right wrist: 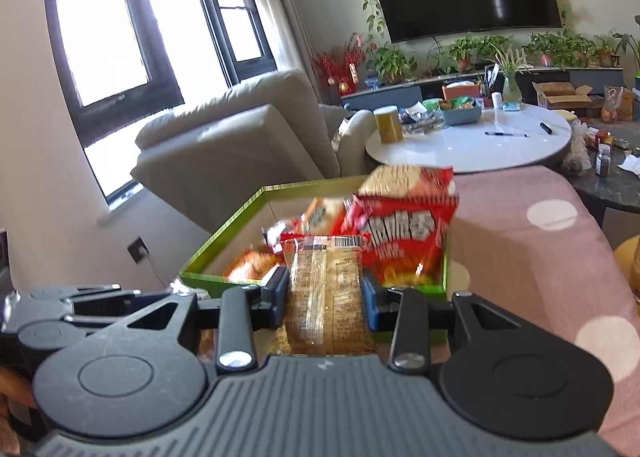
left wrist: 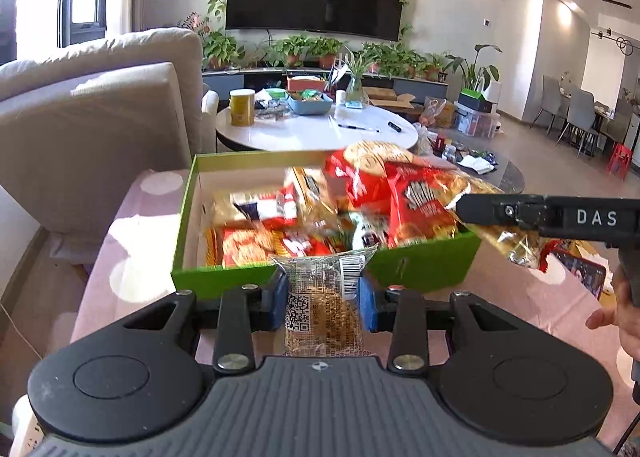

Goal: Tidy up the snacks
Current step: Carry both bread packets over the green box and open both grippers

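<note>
A green box [left wrist: 420,269] holds several red and gold snack packets [left wrist: 256,241] on a pink dotted cloth. My left gripper [left wrist: 323,297] is shut on a clear-wrapped cracker packet [left wrist: 320,309] just in front of the box's near wall. My right gripper [right wrist: 326,293] is shut on a similar cracker packet [right wrist: 326,297], held at the green box's [right wrist: 224,233] near edge. In the left wrist view the right gripper's finger [left wrist: 520,213] reaches in from the right over the box, with its packet [left wrist: 492,233] hanging under it. A big red snack bag [right wrist: 404,233] stands at the box's right side.
A beige sofa [left wrist: 100,129] stands to the left of the box. Behind it a round white table [left wrist: 320,129] carries a yellow can [left wrist: 242,107], a blue tub and pens. A dark table [right wrist: 616,177] with jars stands to the right.
</note>
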A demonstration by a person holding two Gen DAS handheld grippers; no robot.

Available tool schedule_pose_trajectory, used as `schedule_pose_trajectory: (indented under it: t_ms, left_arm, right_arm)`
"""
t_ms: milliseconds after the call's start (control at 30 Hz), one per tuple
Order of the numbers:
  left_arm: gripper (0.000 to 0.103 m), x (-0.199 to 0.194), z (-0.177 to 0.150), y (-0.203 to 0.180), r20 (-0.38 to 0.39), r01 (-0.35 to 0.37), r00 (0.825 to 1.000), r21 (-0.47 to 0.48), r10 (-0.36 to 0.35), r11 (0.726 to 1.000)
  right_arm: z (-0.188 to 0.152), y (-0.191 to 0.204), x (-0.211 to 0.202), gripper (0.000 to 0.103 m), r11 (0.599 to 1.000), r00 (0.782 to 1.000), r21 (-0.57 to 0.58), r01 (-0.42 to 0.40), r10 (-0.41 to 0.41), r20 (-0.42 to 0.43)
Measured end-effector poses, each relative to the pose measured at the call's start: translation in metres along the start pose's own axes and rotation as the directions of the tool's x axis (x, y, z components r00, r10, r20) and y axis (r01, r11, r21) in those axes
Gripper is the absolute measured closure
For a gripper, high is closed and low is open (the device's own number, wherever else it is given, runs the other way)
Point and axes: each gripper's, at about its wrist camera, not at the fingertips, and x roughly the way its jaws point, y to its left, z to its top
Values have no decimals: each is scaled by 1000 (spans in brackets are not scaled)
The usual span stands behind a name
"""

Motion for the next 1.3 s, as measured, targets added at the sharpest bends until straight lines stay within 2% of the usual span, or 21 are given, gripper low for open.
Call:
schedule_pose_trajectory:
  t_ms: [300,700,833,1033,1300]
  left_arm:
    - [70,20,35,18,38,-26,999,-20,27,999]
    - [70,88,71,52,10,-89,996,-59,90,994]
    - [70,109,77,62,-9,-111,994,-67,111,992]
    - [70,130,80,71,-31,-107,994,-70,105,992]
    - [68,137,78,77,-31,-124,992,-87,122,988]
  right_arm:
    - [28,11,33,36,999,999,-15,-34,34,14]
    - [44,10,80,36,999,999,31,-39,39,1]
    - [51,10,97,36,998,999,49,-44,45,-8]
    - [57,13,121,36,999,999,37,-32,34,-42]
    - [59,14,142,36,999,998,37,-13,16,-68]
